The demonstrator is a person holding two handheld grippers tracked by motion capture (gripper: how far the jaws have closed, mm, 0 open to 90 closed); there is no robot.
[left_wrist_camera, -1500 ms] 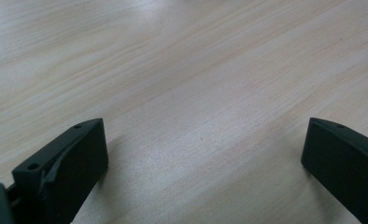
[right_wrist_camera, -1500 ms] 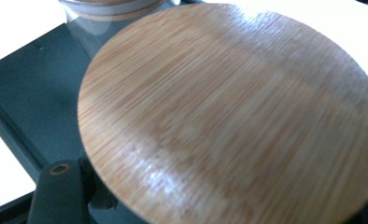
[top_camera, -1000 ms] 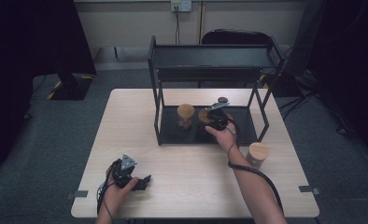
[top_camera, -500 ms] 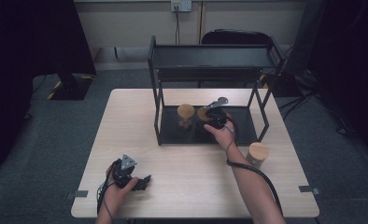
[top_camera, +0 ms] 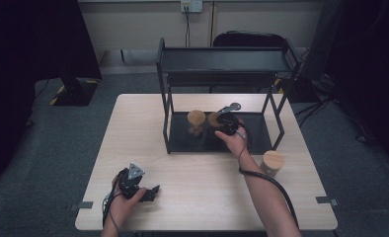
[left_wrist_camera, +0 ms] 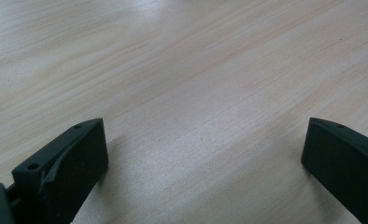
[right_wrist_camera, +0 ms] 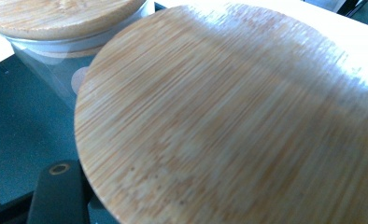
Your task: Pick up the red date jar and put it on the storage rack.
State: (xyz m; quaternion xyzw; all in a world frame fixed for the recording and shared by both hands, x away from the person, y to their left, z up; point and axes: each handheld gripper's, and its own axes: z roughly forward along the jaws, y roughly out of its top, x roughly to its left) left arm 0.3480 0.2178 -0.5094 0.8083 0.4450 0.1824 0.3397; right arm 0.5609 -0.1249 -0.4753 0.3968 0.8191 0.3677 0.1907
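A black two-tier rack (top_camera: 225, 61) stands at the back of the wooden table (top_camera: 202, 197). On its lower shelf (top_camera: 256, 134) are two glass jars with bamboo lids. My right gripper (top_camera: 221, 121) reaches under the top tier and is shut on the right jar (top_camera: 214, 119). In the right gripper view that jar's lid (right_wrist_camera: 229, 121) looms large, one black finger (right_wrist_camera: 56, 196) shows beside it, and the other jar (right_wrist_camera: 56, 18) stands just behind, close by. The left jar (top_camera: 196, 118) stands free. My left gripper (top_camera: 152, 190) rests on the table near the front left, open with bare wood between its jaws (left_wrist_camera: 205, 163).
A third bamboo-lidded jar (top_camera: 272, 162) stands on the table right of the forearm, outside the rack. The rack's posts (top_camera: 167, 123) frame the lower shelf. A chair (top_camera: 249, 39) sits behind the table. Bare tabletop lies between the two hands.
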